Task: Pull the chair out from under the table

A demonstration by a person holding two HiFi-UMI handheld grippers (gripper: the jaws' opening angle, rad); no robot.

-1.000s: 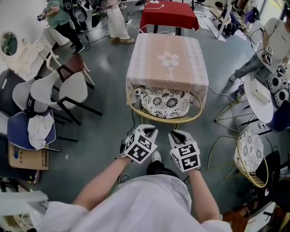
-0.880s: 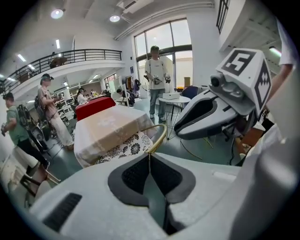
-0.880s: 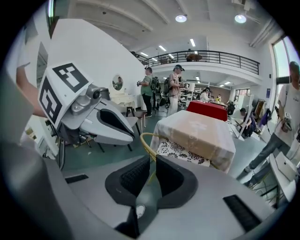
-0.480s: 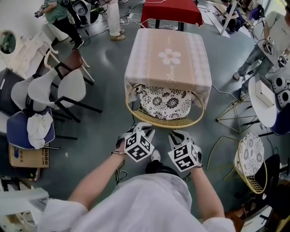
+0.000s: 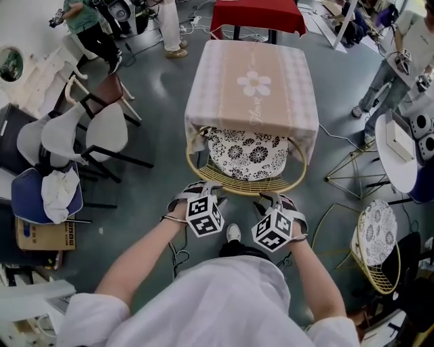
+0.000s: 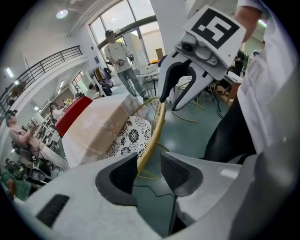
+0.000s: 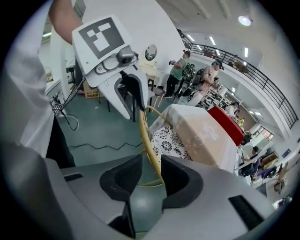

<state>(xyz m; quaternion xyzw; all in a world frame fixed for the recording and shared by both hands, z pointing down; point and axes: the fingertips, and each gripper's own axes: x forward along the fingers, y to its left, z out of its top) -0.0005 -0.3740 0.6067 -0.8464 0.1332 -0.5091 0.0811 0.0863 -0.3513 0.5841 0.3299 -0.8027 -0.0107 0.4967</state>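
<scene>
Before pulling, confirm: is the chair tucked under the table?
Yes, the head view shows the chair partly beneath the near edge of the table.

Yellow chair rim between opening jaws of left gripper.

Red table at far end. White chairs at left; cloth on blue chair; cardboard box near it. Wicker chair at right.
</scene>
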